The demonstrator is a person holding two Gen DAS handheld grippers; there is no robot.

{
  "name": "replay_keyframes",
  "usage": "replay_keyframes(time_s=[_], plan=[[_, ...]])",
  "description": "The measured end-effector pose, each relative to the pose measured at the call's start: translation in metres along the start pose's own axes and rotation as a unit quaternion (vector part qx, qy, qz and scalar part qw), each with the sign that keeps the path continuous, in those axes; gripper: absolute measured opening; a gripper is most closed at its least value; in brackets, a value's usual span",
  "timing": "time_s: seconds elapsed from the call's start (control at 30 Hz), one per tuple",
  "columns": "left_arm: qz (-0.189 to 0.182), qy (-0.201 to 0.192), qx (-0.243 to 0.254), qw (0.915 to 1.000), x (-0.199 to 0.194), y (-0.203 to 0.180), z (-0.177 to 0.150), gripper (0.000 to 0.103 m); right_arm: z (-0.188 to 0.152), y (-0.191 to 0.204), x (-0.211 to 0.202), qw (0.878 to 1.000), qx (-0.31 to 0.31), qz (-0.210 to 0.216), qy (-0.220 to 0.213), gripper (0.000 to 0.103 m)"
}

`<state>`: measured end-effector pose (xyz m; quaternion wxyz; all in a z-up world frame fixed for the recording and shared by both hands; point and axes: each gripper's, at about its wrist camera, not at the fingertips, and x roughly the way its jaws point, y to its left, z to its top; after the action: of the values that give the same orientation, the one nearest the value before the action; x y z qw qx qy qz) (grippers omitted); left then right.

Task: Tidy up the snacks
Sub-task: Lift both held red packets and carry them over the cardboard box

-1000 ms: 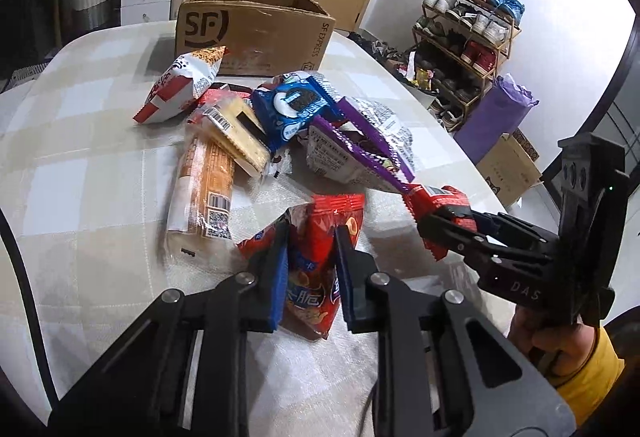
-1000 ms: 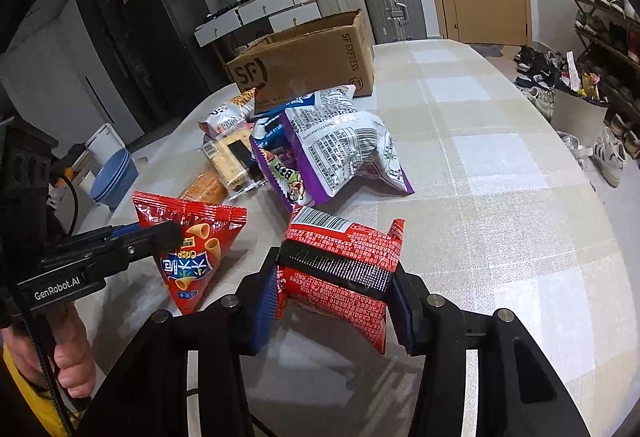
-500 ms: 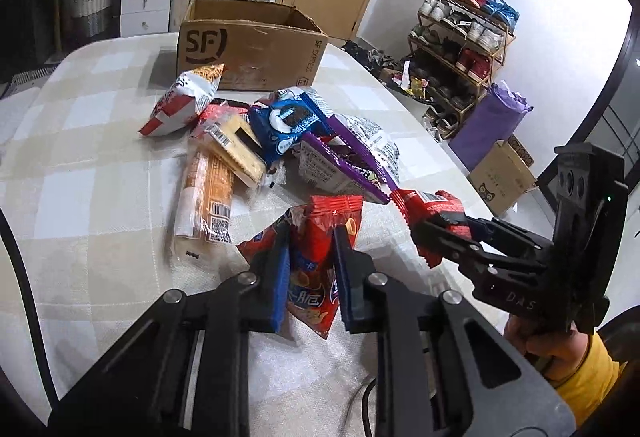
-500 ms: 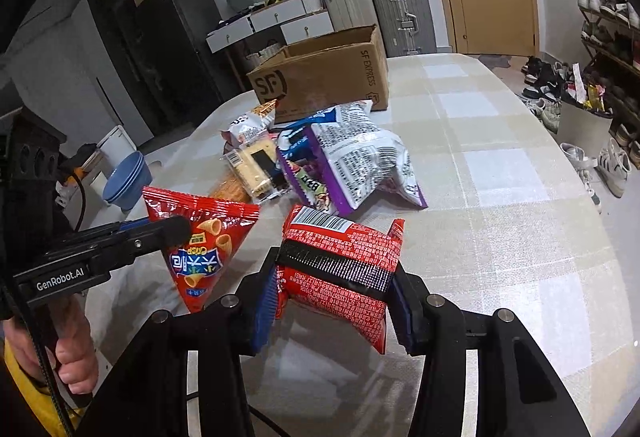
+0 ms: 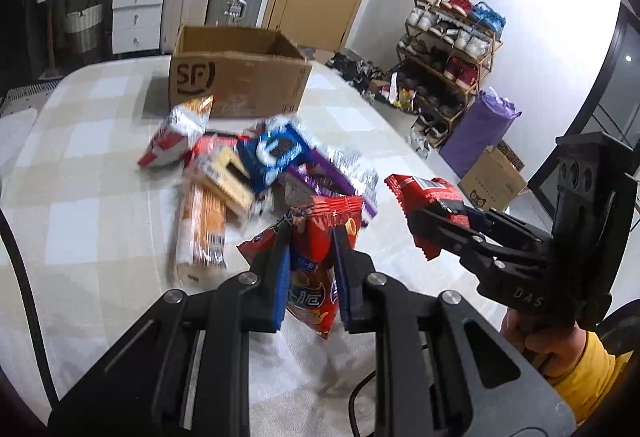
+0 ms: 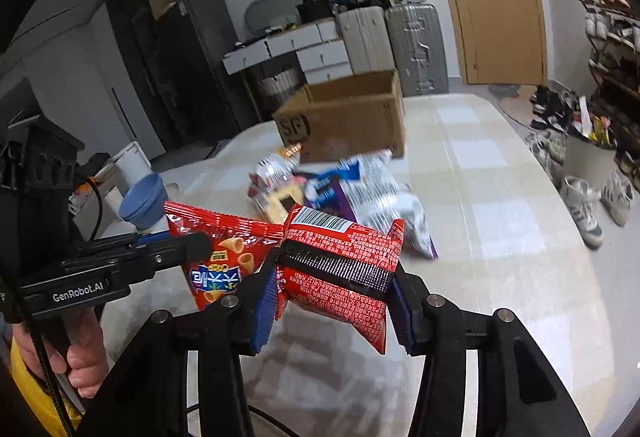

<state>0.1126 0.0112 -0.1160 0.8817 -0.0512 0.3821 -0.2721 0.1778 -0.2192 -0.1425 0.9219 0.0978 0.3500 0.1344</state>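
Nearest, the left gripper (image 5: 310, 273) is clamped tight on a red chip bag (image 5: 316, 261), and the right gripper (image 6: 332, 297) is pinched on a red packet (image 6: 340, 261); both hang above the table (image 6: 520, 237). Beyond them a pile of snacks (image 5: 256, 165) lies unsorted. Farthest, the box (image 5: 236, 85) looks empty, so most work likely remains.
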Motion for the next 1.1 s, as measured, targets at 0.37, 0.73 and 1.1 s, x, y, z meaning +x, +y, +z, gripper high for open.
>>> replay_keyframes(time_s=[0.37, 0.73, 1.1], plan=[[0.004, -0.031, 0.022, 0.9993, -0.028, -0.006, 0.056, 0.016, 0.048, -0.003, 0.017, 1.000, -0.009, 0.012, -0.010, 0.049], [0.021, -0.053, 0.042, 0.9975, -0.039, 0.005, 0.142, 0.016, 0.113, -0.007, 0.060, 0.999, -0.007, 0.032, -0.010, 0.049], [0.039, -0.069, 0.064, 0.9948, -0.021, 0.027, 0.267, 0.017, 0.217, -0.011, 0.112, 0.998, -0.010, 0.060, -0.011, 0.049]])
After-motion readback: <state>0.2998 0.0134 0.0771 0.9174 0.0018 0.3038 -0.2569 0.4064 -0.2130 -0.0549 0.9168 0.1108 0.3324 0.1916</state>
